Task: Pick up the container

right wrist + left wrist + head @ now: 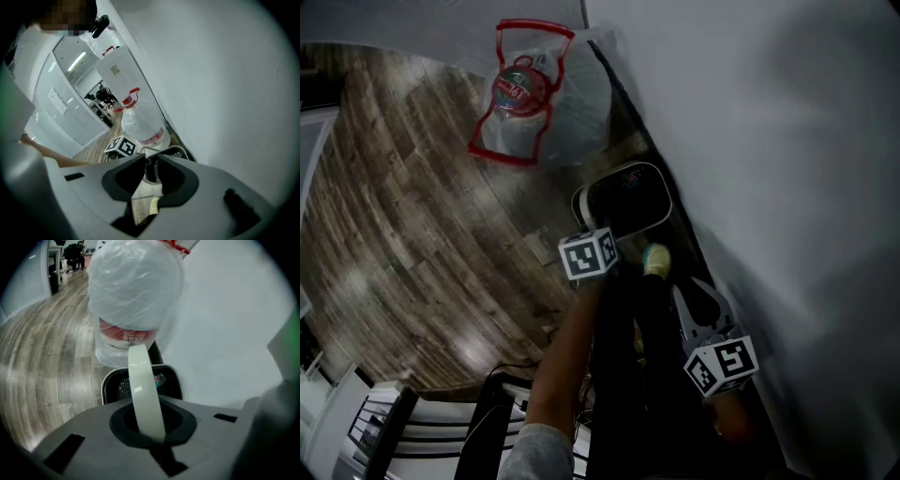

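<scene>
L gripper [146, 408]: fingers all but together, clamped on the container [139, 376], of which only a pale curved wall shows, edge-on, standing up out of the pads toward 12 o'clock. Its top end overlaps the red-printed band of a white plastic bag [136, 282] in that view. Straight past the fingertips, behind the container, stands a white-rimmed bin [108, 385] w/ dark inside and some wrappers in it, set on the wood floor [42, 362] against the white wall [225, 333]. The bag stands just beyond the bin at 12. R gripper [152, 159]: fingertips a slim gap apart, bin seen through the gap. Lower in the gap lies a pale scrap [149, 199] w/ a yellowish edge, touching both pads as far as the view shows (pinched or just resting there, can't tell). L gripper's marker cube [122, 146] shows at 10 o'clock from the R fingertips. Head view is dark: the L cube sits at 7 o'clock from the bin and near it, the bag at 11 from the bin, and the R gripper is low at 5 o'clock, pointing up toward 11. A yellowish-green lump [656, 261] sits just off its fingertips, between the two grippers. Can't tell if it's the scrap.
</scene>
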### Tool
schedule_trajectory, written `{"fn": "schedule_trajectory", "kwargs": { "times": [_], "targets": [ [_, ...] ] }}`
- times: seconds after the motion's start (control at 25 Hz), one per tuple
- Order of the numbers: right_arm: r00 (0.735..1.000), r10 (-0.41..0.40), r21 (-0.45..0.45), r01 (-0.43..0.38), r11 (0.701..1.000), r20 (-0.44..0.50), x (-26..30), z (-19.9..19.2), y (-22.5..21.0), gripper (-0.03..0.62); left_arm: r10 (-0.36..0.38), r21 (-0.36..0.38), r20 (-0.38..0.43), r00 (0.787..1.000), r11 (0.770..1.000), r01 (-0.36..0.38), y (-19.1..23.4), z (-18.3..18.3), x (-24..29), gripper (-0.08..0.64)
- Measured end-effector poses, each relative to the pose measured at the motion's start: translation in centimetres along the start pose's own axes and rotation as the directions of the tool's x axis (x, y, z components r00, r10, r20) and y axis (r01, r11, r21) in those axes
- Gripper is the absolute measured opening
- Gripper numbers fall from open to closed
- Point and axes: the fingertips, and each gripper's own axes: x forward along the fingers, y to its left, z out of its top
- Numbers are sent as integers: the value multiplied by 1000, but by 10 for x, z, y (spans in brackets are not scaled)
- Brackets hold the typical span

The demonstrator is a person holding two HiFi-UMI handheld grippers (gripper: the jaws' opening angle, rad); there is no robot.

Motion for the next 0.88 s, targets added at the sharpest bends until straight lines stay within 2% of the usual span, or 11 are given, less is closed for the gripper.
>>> {"fn": "schedule_trajectory", "kwargs": {
  "times": [0.12,0.28,0.48,0.64,0.8,0.88],
  "targets": [
    [1000,2,-11,-2,1000,-6,-1,-3,1,92,-22,-20,-63,998,1000,21,-1,-10,0,15],
    [1000,9,-36,-9,999,-4,-3,5,11,92,-74,-58,-50,996,996,71,-10,-9,-5,14],
    [1000,4,-48,-3,999,21,-5,19,11,91,-132,-75,-72,989,989,126,-36,-5,-3,14],
    [999,21,-66,-18,998,39,-10,28,17,91,-137,-8,-75,988,991,136,-35,-8,-10,14],
    [999,11,-63,-9,998,34,-11,30,16,91,-99,90,-102,990,990,109,-28,-18,-18,14],
    [1000,9,-64,-8,998,27,-11,31,19,91,-83,112,-108,991,989,96,-24,-22,-27,14]
  ]
}}
